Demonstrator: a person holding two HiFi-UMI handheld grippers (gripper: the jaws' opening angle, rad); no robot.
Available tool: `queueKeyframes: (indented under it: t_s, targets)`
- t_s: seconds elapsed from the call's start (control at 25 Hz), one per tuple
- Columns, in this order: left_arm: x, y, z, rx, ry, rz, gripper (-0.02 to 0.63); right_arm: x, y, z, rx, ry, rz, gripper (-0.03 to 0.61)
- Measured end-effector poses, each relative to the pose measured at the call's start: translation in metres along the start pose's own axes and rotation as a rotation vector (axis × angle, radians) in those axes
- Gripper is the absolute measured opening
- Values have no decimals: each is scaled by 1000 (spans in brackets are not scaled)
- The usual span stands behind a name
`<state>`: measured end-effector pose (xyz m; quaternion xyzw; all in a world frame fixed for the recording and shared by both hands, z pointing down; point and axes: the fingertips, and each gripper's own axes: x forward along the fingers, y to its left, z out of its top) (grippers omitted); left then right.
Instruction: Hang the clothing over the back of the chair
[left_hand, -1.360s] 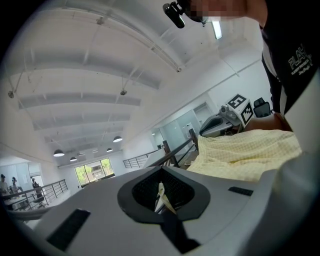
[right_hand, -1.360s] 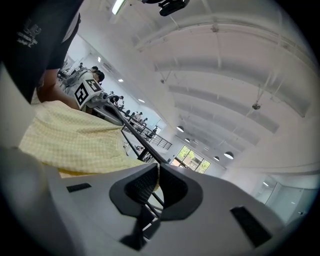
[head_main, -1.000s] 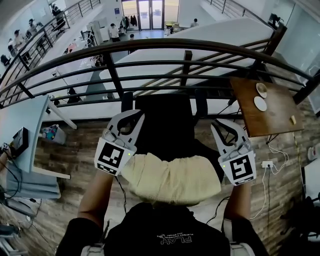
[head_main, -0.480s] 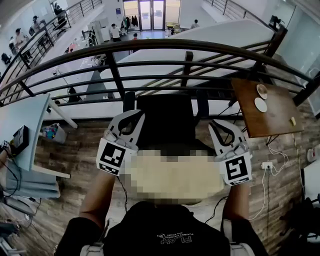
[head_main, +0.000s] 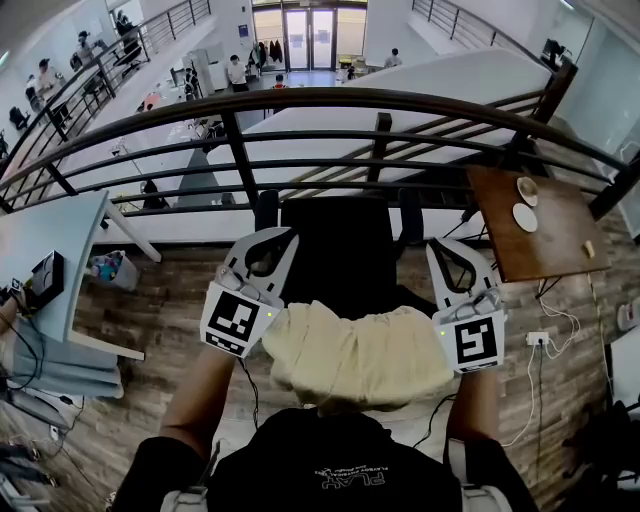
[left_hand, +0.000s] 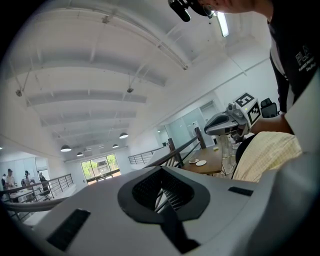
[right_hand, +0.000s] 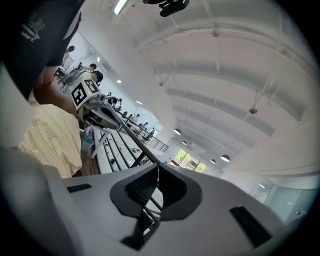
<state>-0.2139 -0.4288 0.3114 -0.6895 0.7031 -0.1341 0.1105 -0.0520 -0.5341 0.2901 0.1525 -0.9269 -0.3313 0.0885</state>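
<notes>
A pale yellow garment (head_main: 360, 350) lies draped over the top of the black office chair's back (head_main: 335, 250), right below me. My left gripper (head_main: 284, 236) is at the garment's left end and my right gripper (head_main: 438, 246) at its right end; both are shut and hold nothing. The left gripper view looks up at the ceiling past its closed jaws, the left gripper (left_hand: 161, 187) showing low, with the garment (left_hand: 265, 155) and the right gripper (left_hand: 227, 122) at the right. In the right gripper view the right gripper (right_hand: 157, 180) is shut too, and the garment (right_hand: 50, 140) shows at the left.
A dark metal railing (head_main: 300, 100) runs just beyond the chair over a drop to a lower floor. A wooden side table (head_main: 560, 250) with two plates stands at the right, a light blue table (head_main: 50, 250) at the left. Cables and a power strip (head_main: 540, 338) lie on the wooden floor.
The garment stays draped on the chair back and both grippers stay shut beside its ends. Only the head view has shifted a little.
</notes>
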Motion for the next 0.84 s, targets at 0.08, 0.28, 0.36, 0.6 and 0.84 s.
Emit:
queueKeyframes:
  t_s: [0.08,0.28,0.36,0.6,0.84]
  targets:
    - [-1,1,0,2,-1,2,14,0,-2,2,-5,-6,-11,21]
    - [-10,6,3,9,-24,19,14,-1,1,9,-12,-10,-23,21]
    - [-13,8,4,12,-38,28,14,-1,2,10,-10,-8,-28,21]
    - [-13,8,7,2,-46,40,14,2,4,8,-20,22,-11,21]
    - [-16,11,-2,-5,-36,46,14,10,12,13,-37,15,7,21]
